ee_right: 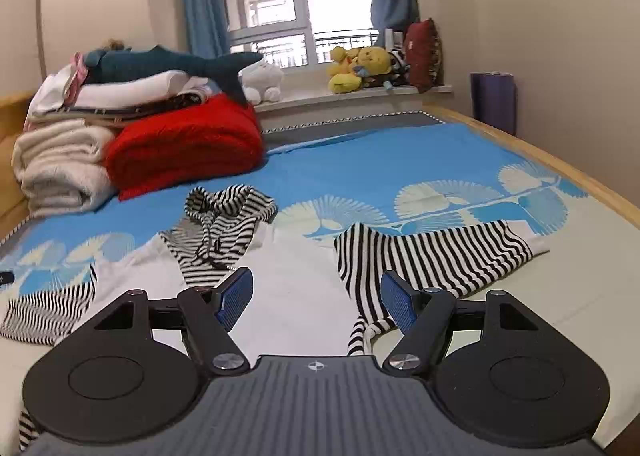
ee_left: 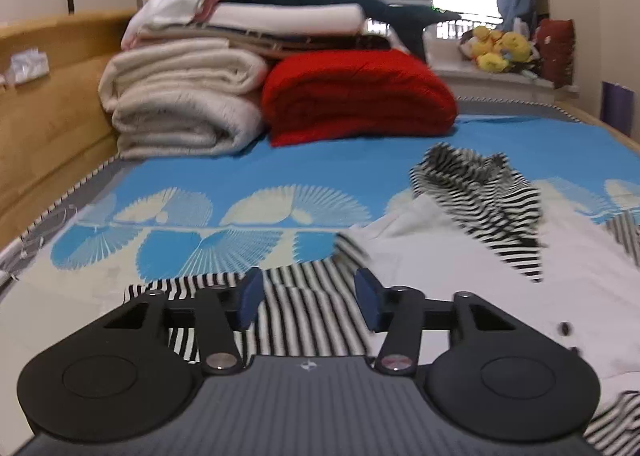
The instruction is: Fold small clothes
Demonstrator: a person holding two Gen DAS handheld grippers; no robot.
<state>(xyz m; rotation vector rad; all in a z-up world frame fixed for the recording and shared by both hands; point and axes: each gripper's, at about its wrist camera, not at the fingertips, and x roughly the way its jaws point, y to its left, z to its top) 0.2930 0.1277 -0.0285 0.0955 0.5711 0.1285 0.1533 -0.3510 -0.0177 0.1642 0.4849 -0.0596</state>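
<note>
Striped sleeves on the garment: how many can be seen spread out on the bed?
2. One sleeve lies out to the right past the right tongs; the other sleeve lies at the left edge. The striped hood sits between them, farther back.

A red blanket (ee_right: pixel 184 144) lies beside stacked cream blankets (ee_right: pixel 60 168) on the blue-sheeted bed (ee_right: pixel 360 160), a plush shark (ee_right: pixel 172 62) on top, yellow plush toys (ee_right: pixel 360 68) on the windowsill

Left wrist view: low over bed sheet (ee_left: pixel 280 160), close above striped garment (ee_left: pixel 312 316), faces headboard end; blanket stack (ee_left: pixel 180 112) upper left, window upper centre. Right wrist view: similar height, faces same way; stack (ee_right: pixel 68 168) at left edge. Both share stack, garment (ee_right: pixel 432 256), plush toys (ee_right: pixel 360 68) on sill.
</note>
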